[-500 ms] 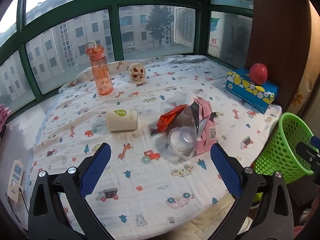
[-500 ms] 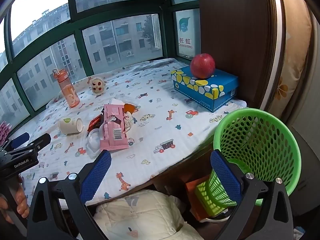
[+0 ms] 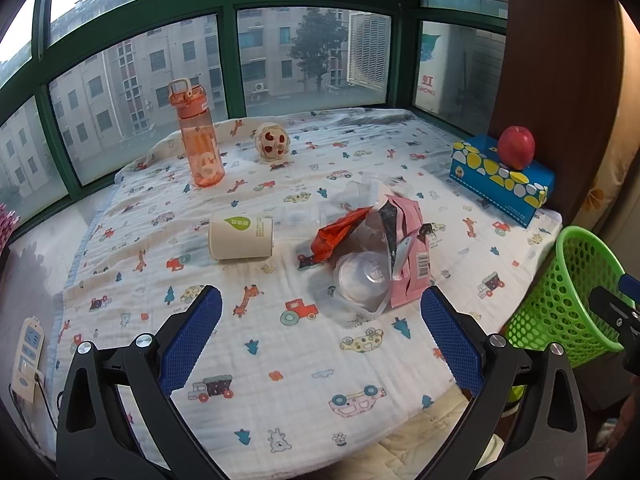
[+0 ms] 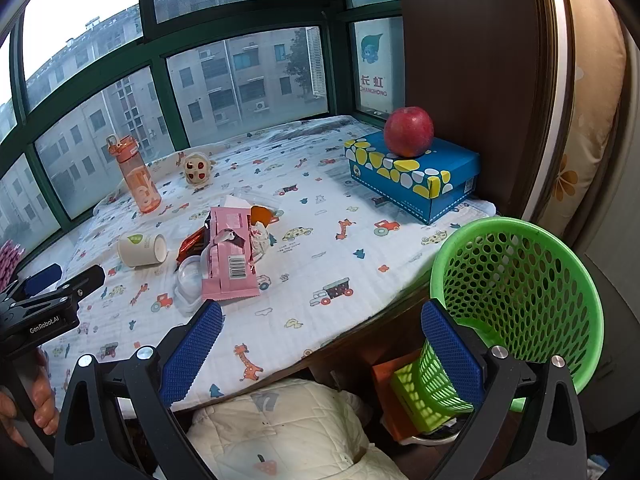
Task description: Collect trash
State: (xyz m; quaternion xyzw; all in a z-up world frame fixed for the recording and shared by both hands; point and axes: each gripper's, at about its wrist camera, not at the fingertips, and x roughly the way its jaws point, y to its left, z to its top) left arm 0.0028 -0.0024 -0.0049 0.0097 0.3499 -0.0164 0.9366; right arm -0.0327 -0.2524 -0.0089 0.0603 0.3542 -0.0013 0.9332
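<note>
Trash untouched: my left tool [image 3: 321,322] and right tool [image 4: 321,322] hang spread and empty; pink wrapper [image 3: 408,256] and paper cup [image 3: 240,238] lie on the counter [image 3: 280,360], green basket [image 4: 520,280] apparently unfilled.

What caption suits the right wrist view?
Open right gripper hovers between littered wrappers and green basket.

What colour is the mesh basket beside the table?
Bright green basket, clearest in the right wrist view.
</note>
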